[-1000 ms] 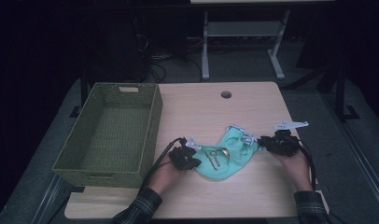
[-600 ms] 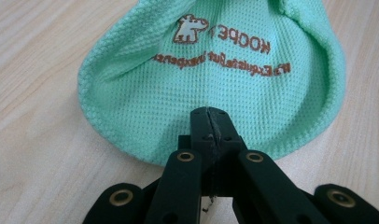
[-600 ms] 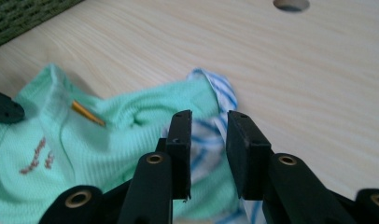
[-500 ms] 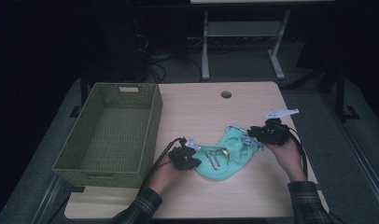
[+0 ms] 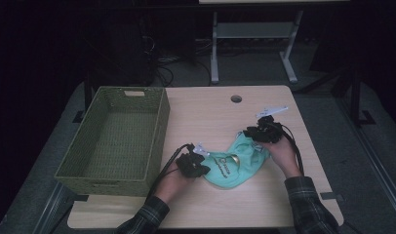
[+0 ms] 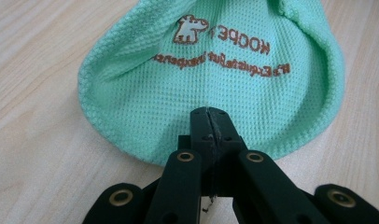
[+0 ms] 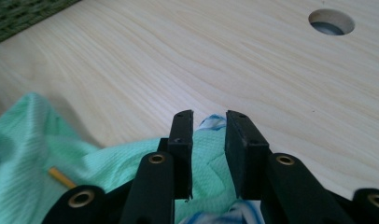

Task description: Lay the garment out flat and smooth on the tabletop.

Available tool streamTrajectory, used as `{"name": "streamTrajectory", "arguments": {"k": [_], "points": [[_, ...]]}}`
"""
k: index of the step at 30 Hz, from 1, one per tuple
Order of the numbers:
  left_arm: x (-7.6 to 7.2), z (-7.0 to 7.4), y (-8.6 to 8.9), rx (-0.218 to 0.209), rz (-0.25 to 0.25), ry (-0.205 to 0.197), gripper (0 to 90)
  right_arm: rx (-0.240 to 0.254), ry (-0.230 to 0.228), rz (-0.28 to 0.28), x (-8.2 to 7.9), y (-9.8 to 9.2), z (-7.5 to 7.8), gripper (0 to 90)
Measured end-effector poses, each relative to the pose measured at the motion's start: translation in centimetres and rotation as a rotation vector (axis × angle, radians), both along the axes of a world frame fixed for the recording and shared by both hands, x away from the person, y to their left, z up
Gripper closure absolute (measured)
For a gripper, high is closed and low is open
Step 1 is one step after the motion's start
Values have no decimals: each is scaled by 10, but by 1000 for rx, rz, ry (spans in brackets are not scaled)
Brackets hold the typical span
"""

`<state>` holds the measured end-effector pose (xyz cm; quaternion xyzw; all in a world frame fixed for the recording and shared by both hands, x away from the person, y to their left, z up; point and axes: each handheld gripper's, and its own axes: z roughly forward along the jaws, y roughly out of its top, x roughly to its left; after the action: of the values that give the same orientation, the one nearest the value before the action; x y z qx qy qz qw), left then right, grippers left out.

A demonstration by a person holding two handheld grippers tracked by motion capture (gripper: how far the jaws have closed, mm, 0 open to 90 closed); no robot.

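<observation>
Gripping the mint cloth [image 5: 237,163] at opposite ends: left gripper [image 5: 202,166] jaws clenched on it, right gripper [image 5: 255,134] jaws grasping bunched fabric above the desk [image 5: 206,112].

The right gripper [image 5: 248,132] now sits further left and further from the person on the worktop [image 5: 210,117], having travelled inward from near the right edge toward the left gripper [image 5: 206,163]. The end of the mint-green cloth [image 5: 235,163] between its jaws has come along with it (a blue-and-white patch shows there in the right gripper view), so the cloth now lies more bunched, its right end lifted into a hump, with less of it spread toward the right edge.
</observation>
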<state>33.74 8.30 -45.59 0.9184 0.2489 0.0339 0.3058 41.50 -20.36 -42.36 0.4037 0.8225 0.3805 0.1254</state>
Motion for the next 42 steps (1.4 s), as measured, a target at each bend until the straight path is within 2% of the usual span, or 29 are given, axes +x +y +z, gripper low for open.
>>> {"name": "streamTrajectory", "arguments": {"k": [9, 12, 14, 19, 20, 23, 25, 27, 30, 35, 38, 42], "points": [[-1, 0, 0, -7, 7, 4, 890, -49, 54, 1, 17, 10, -30, 709], [-1, 0, 0, -7, 7, 2, 890, -66, 56, 1, 20, 13, -36, 714], [-1, 0, 0, -7, 7, 3, 890, -79, 59, 0, 20, 16, -41, 749], [-1, -1, 0, -9, 9, 2, 890, -94, 51, -3, 20, 18, -42, 877], [-1, -1, 0, -8, 9, 1, 890, -83, 57, 0, 21, 17, -43, 891], [-1, 0, -1, -7, 8, 0, 891, -81, 60, 1, 21, 17, -43, 899], [-1, 0, 0, -7, 8, 1, 890, -99, 54, 2, 21, 17, -42, 900], [-1, 0, 0, -7, 8, 1, 890, -117, 37, -2, 20, 17, -40, 900], [-1, 0, 0, -8, 9, 2, 891, -111, 15, -18, 20, 14, -37, 900], [-1, 0, 0, -7, 10, -1, 891, -77, -28, -78, 21, 1, -28, 900], [-2, -1, -1, -7, 11, -3, 890, -63, -37, -109, 23, -5, -27, 900], [-2, -1, -1, -9, 12, -2, 891, -74, -36, -139, 26, -10, -32, 900]]}}
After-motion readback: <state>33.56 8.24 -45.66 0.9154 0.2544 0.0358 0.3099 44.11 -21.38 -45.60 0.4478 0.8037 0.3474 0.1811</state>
